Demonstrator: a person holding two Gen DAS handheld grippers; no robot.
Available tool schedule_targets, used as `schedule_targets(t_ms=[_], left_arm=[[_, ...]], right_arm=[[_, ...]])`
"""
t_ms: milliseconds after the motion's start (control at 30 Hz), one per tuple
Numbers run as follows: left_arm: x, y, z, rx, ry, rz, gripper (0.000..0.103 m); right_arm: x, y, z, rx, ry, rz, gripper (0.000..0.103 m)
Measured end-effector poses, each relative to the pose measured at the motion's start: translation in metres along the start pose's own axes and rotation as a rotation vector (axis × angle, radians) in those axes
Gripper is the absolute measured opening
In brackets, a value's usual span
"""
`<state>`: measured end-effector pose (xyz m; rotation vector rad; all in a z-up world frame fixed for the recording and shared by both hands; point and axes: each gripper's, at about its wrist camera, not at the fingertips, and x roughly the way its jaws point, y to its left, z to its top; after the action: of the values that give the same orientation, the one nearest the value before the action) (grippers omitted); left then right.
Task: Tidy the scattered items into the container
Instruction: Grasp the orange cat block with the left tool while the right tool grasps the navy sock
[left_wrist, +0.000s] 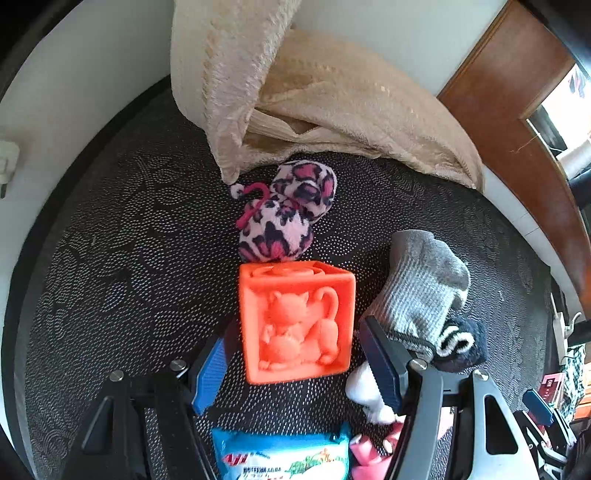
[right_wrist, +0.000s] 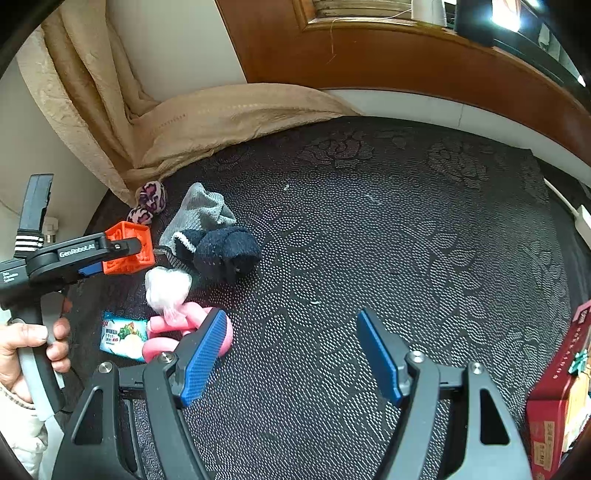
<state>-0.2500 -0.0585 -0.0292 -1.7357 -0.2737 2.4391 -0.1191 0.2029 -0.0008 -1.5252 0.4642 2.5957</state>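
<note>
The left hand-held gripper (left_wrist: 295, 354) stands spread wide around an orange toy cube (left_wrist: 297, 321) on the dark patterned tabletop (left_wrist: 129, 258), its blue pads beside the cube but apparently not pressing it. Risk: the right-side finger sits against a grey striped sock (left_wrist: 424, 284), so closing may snag the sock too. A leopard-print plush (left_wrist: 284, 214) touches the cube's far edge and could be nudged. The right hand-held gripper (right_wrist: 291, 350) hovers released, empty. A red box (right_wrist: 557, 398) stands at the far right.
</note>
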Motion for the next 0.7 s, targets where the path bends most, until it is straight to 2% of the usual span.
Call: schedule_targets(t_ms=[267,367,500,700], left_arm=[[0.010,0.008,0.007,-0.033,-0.026,0.017,0.069],[0.007,0.004,0.007,-0.001,-0.047,0.019,0.058],[0.005,-0.002,0.004,0.043,-0.060,0.043,0.057],[-0.002,0.001,0.003,0.031,-0.067,0.041,0.053]], right_arm=[[0.015,0.015,0.009,-0.030,0.018,0.014,0.076],[0.020,0.017,0.013,-0.029,0.025,0.019,0.076],[0.029,0.023,0.023,-0.029,0.026,0.041,0.076],[0.042,0.030,0.039,-0.012,0.037,0.101,0.077]])
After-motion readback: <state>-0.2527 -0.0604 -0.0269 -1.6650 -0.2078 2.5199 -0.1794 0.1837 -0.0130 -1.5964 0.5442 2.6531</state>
